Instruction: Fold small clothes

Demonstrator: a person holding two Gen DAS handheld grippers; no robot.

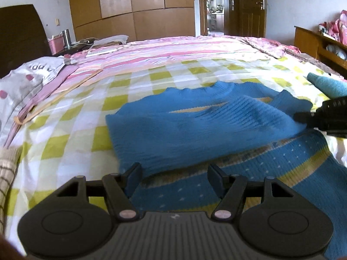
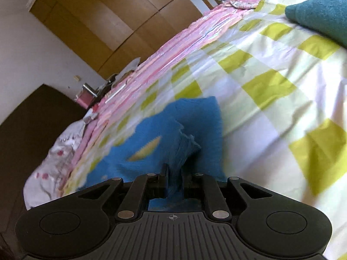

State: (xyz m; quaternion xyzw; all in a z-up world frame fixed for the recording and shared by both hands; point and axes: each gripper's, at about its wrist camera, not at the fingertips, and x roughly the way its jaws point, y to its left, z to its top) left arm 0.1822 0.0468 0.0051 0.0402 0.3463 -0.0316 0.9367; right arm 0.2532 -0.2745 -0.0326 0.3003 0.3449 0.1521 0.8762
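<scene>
A small blue knitted sweater [image 1: 195,130] lies on the checked bedsheet [image 1: 76,119], its patterned lower part with yellow stripes [image 1: 282,169] nearest me. My left gripper [image 1: 174,173] is open just above the sweater's near part, holding nothing. My right gripper [image 2: 175,173] is shut on a bunched edge of the blue sweater [image 2: 184,149] and holds it lifted off the sheet. It shows at the right edge of the left wrist view [image 1: 325,117]. The sweater's neck opening [image 2: 145,149] shows yellow inside.
A folded teal cloth [image 2: 323,15] lies on the sheet to the right [image 1: 327,84]. A pillow [image 1: 26,80] is at the left, a pink striped cover [image 1: 173,47] beyond. A nightstand with a metal flask [image 1: 66,39] and a wooden shelf [image 1: 314,41] flank the bed.
</scene>
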